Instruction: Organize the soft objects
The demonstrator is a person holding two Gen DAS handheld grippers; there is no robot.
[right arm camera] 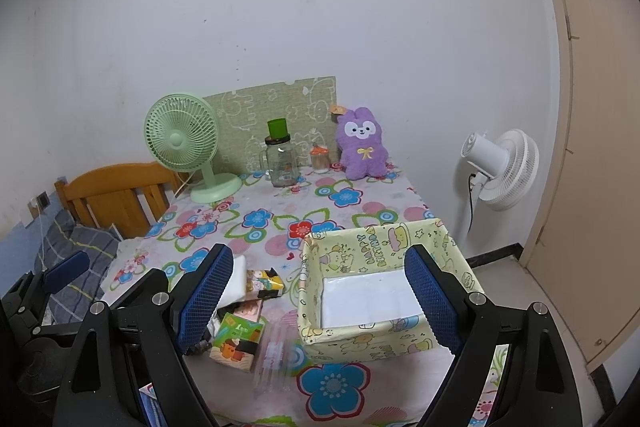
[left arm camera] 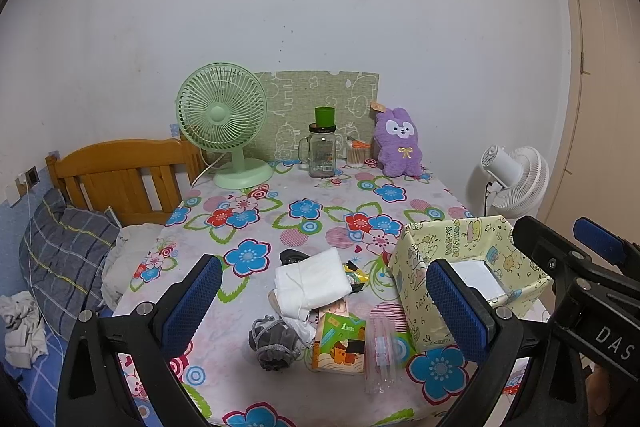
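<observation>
A pile of soft things lies on the flowered tablecloth (left arm camera: 256,223): a folded white cloth (left arm camera: 312,281), a grey drawstring pouch (left arm camera: 272,341), a green and orange tissue pack (left arm camera: 340,343) and a clear plastic bag (left arm camera: 380,351). To their right stands a yellow birthday-print box (left arm camera: 416,267) with a white pack (left arm camera: 476,277) inside. My left gripper (left arm camera: 323,263) hangs open over the pile, holding nothing. My right gripper (right arm camera: 320,251) is open in front of the box (right arm camera: 380,343), its fingers wide apart and empty. A purple plush rabbit (left arm camera: 398,143) sits upright at the back.
At the table's far edge stand a green desk fan (left arm camera: 222,127), a glass mug jar (left arm camera: 321,151) with a green cup on top, and a small toothpick jar (left arm camera: 356,153). A bed with a wooden headboard (left arm camera: 120,179) lies left. A white floor fan (left arm camera: 516,179) stands right.
</observation>
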